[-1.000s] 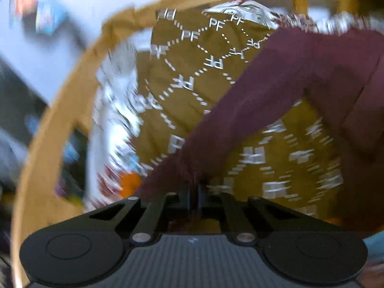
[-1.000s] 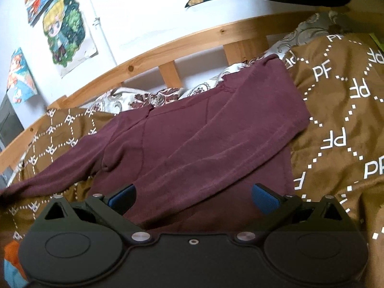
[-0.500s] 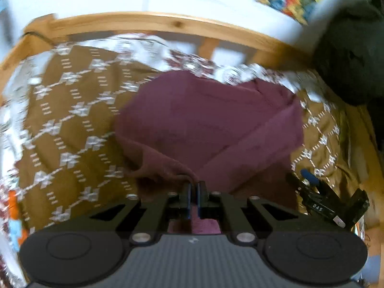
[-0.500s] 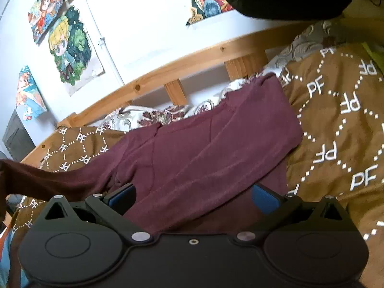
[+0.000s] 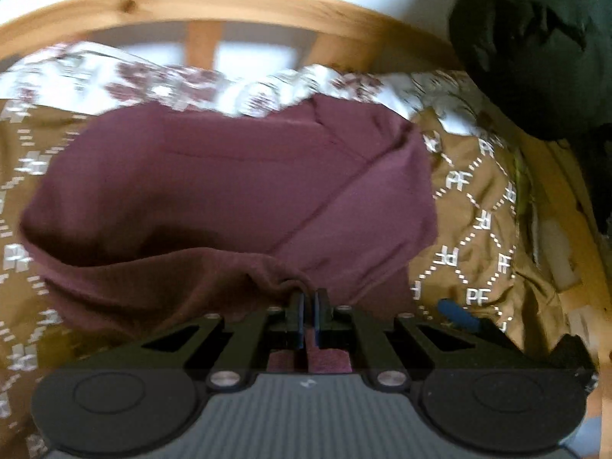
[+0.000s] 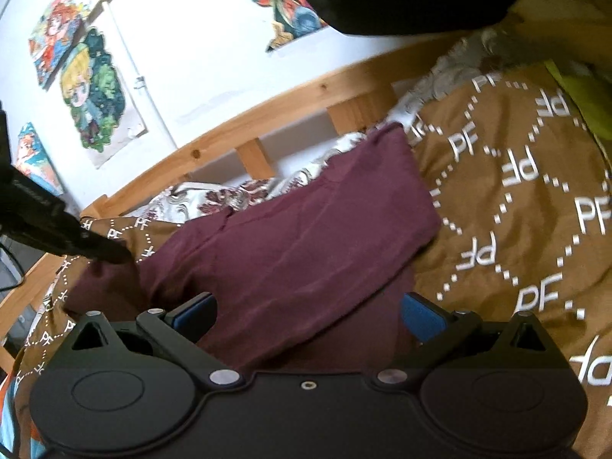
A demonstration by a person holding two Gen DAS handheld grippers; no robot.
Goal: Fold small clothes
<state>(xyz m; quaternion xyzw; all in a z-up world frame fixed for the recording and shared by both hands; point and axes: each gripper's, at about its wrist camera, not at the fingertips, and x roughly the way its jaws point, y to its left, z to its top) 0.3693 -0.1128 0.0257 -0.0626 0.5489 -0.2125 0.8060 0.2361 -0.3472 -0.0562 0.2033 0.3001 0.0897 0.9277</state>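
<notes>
A maroon sweater [image 6: 298, 252] lies on a brown bedspread [image 6: 535, 199], its long axis running from about 8 o'clock up to 2 o'clock in the right wrist view, with one end reaching the flowered sheet [image 6: 214, 199] by the wooden bed rail [image 6: 267, 122]. In the left wrist view the sweater [image 5: 229, 191] fills the middle, and a sleeve is folded back across it, its bunched end drawn toward 6 o'clock.

The left gripper [image 5: 309, 308] has its jaws closed to a thin slit on that bunched sleeve end; a scrap of maroon cloth shows below, between the linkage arms. From the right wrist view the left gripper [image 6: 111, 254] comes in at 9 o'clock, its dark tip touching the cloth's raised edge. The right gripper [image 6: 306, 310] has its jaws spread wide, blue pads [image 6: 420, 315] well apart, with nothing between them; it hangs over the sweater's near hem. Part of it, with a blue pad, shows at 4 o'clock in the left wrist view.

The bedspread carries the white letters "PF" repeated inside dotted diamonds. Cartoon posters [image 6: 91, 91] hang on the wall at 10 o'clock; any lettering on them is too small to read. A dark bulky shape [image 5: 535, 46] at 1 o'clock is cut off by the frame and cannot be identified. The left wrist view is blurred.
</notes>
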